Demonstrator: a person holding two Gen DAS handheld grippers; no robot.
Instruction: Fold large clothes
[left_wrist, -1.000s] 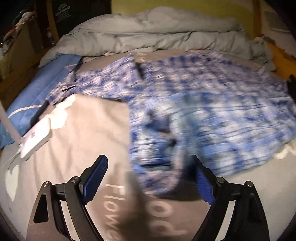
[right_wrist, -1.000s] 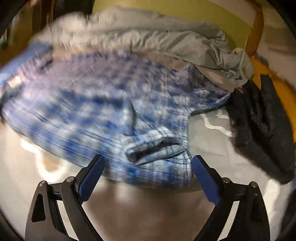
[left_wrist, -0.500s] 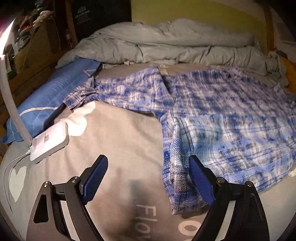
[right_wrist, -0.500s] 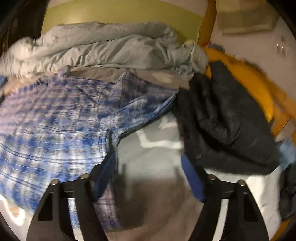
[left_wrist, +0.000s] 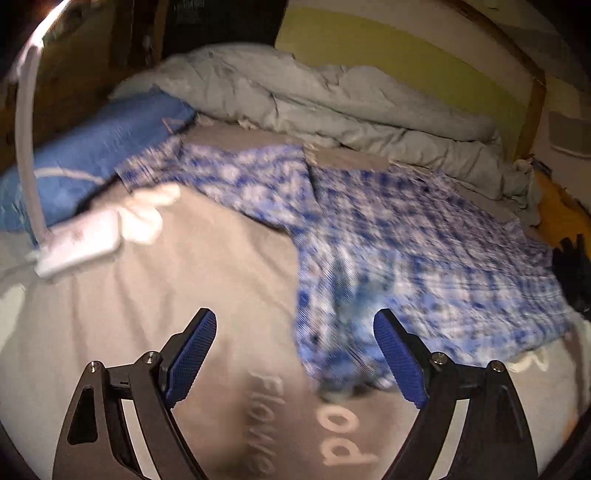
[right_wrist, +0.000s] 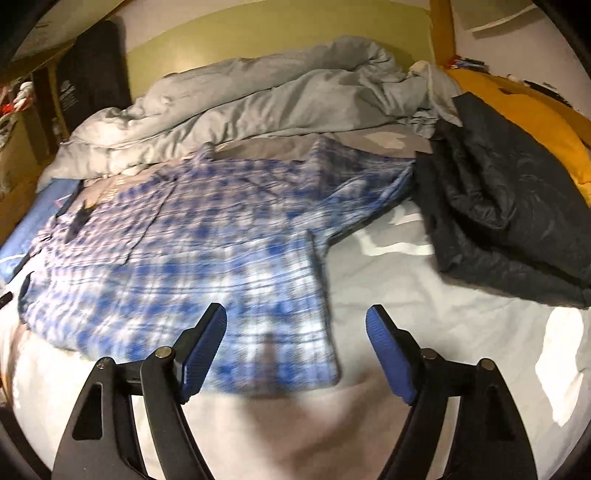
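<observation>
Across the grey bedsheet (left_wrist: 155, 302) the blue plaid shirt (right_wrist: 207, 251) now lies spread flat where it was bunched at our fingers a second ago, so our left gripper (left_wrist: 295, 354) stands wide and empty, our right gripper (right_wrist: 295, 350) is opening on nothing, and we judge folding can begin.

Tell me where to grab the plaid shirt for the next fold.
Pinch the plaid shirt at its near hem corners, coming from the bed's near edge. It lies flat with the hem closest; the right tongs, opening and empty, hover over its right corner.
</observation>
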